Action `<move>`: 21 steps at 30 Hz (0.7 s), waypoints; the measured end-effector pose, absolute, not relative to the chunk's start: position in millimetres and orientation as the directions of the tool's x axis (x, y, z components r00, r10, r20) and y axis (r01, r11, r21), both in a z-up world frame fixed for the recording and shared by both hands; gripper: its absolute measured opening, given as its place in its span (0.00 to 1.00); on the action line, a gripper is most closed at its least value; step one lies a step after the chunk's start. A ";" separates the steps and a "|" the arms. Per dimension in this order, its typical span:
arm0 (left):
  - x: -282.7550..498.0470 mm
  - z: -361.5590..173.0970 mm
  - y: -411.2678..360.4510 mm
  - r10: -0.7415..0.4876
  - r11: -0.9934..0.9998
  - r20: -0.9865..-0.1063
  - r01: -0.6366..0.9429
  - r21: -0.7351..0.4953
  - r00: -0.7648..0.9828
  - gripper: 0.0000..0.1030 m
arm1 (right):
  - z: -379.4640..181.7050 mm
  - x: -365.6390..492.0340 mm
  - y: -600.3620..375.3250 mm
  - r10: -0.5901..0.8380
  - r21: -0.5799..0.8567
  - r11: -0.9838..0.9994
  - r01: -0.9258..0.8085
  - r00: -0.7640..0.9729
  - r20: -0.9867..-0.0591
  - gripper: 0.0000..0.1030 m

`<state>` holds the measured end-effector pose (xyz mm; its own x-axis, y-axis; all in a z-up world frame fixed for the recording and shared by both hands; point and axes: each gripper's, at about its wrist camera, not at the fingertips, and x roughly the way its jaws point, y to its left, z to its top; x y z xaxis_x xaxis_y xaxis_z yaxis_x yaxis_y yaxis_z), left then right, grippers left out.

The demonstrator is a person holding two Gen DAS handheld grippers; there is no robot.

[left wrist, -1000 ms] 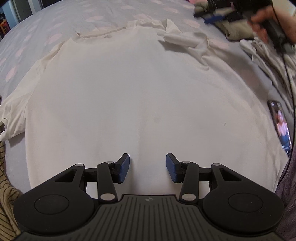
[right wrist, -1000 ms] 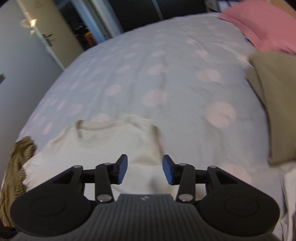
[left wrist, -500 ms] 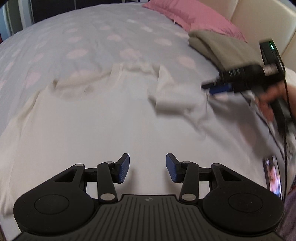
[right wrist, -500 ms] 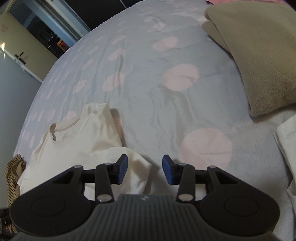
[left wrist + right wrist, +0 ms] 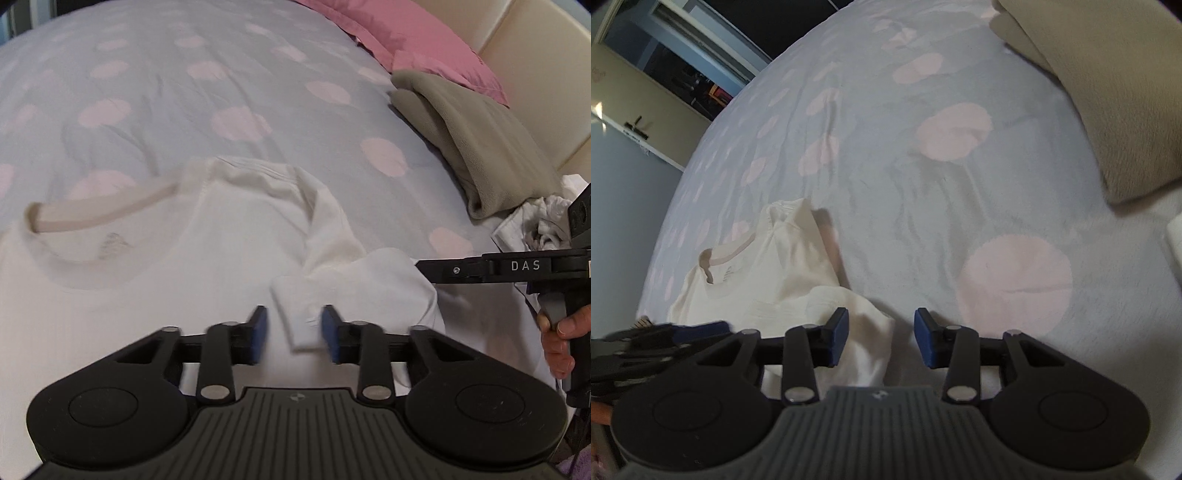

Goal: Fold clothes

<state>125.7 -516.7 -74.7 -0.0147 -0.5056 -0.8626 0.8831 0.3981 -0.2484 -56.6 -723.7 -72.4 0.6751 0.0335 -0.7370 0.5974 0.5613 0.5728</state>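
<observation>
We note the left hand-held gripper [image 5: 294, 334] nearest: its jaws are closing with the folded-over cuff of the sleeve [image 5: 301, 317] standing between the blue pads [image 5: 258, 332], but a gap shows on each side, so the cloth is not yet pinched. The cuff lies straight ahead of this gripper, and the sleeve's long axis runs from it up and away toward the shoulder of the white T-shirt [image 5: 184, 280], roughly in line with the fingers. The shirt lies front-up on the spotted bed [image 5: 236, 122], collar [image 5: 103, 212] to the far left in the left view. Just right of the cuff, the right hand-held gripper [image 5: 881, 341] reaches in from the side, gripped by a hand [image 5: 557, 339]; its jaws are also closing, and in its own view a bunched edge of the same sleeve fabric sits against the left pad, the right pad clear of it, so nothing is clamped there either. We judge the left gripper nearer to a usable hold on the cuff; the right sits at the sleeve's outer bulge. Farther off lie an olive folded blanket [image 5: 476, 144] and a pink pillow [image 5: 402, 37]
</observation>
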 end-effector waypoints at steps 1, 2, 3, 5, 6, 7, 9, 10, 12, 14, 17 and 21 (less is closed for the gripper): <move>124.8 -75.9 -517.0 -0.512 0.389 -0.859 0.887 -0.248 -0.015 0.06 | -74.3 -57.6 -724.1 0.053 0.600 0.544 0.586 0.690 -0.722 0.18; 124.0 -77.1 -517.2 -0.519 0.381 -0.854 0.891 -0.248 -0.016 0.04 | -73.3 -58.6 -723.6 0.061 0.614 0.539 0.576 0.700 -0.711 0.12; 123.1 -77.4 -517.4 -0.527 0.372 -0.850 0.895 -0.246 -0.015 0.02 | -70.4 -59.7 -722.7 0.062 0.617 0.543 0.569 0.706 -0.705 0.08; 122.7 -69.2 -518.5 -0.555 0.350 -0.832 0.907 -0.236 -0.003 0.00 | -58.7 -63.1 -719.3 0.042 0.587 0.590 0.554 0.706 -0.707 0.05; 122.8 -64.2 -519.9 -0.569 0.339 -0.823 0.912 -0.231 0.003 0.00 | -52.2 -67.0 -718.3 0.031 0.577 0.608 0.545 0.710 -0.703 0.05; 121.7 -57.9 -523.5 -0.579 0.328 -0.815 0.920 -0.215 0.015 0.00 | -46.0 -72.6 -717.8 0.023 0.578 0.615 0.536 0.721 -0.693 0.05; 117.5 -44.1 -533.4 -0.601 0.294 -0.799 0.938 -0.185 0.031 0.00 | -34.0 -85.7 -717.8 0.001 0.579 0.623 0.526 0.740 -0.672 0.05; 114.6 -37.1 -539.0 -0.614 0.276 -0.789 0.946 -0.170 0.038 0.00 | -28.1 -92.0 -717.3 -0.012 0.575 0.630 0.522 0.746 -0.665 0.05; 105.2 -23.7 -554.1 -0.631 0.244 -0.774 0.962 -0.123 0.061 0.00 | -16.2 -103.8 -715.3 -0.039 0.556 0.649 0.519 0.753 -0.657 0.05; 94.0 -11.4 -570.0 -0.649 0.206 -0.756 0.976 -0.076 0.078 0.00 | -5.6 -116.1 -711.6 -0.070 0.540 0.661 0.521 0.760 -0.646 0.05; 76.8 2.9 -593.3 -0.666 0.151 -0.740 0.989 -0.013 0.092 0.00 | 5.4 -132.3 -700.4 -0.103 0.513 0.688 0.514 0.768 -0.632 0.05; 63.8 8.3 -605.0 -0.675 0.115 -0.732 0.993 0.021 0.094 0.00 | 14.0 -138.4 -672.9 -0.132 0.447 0.754 0.482 0.777 -0.616 0.05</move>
<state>63.8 -605.0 8.3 0.0939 -0.6752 -0.7317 0.9931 0.1151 0.0213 -138.4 -672.9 14.0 0.7770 -0.1316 -0.6156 0.4819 0.7536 0.4471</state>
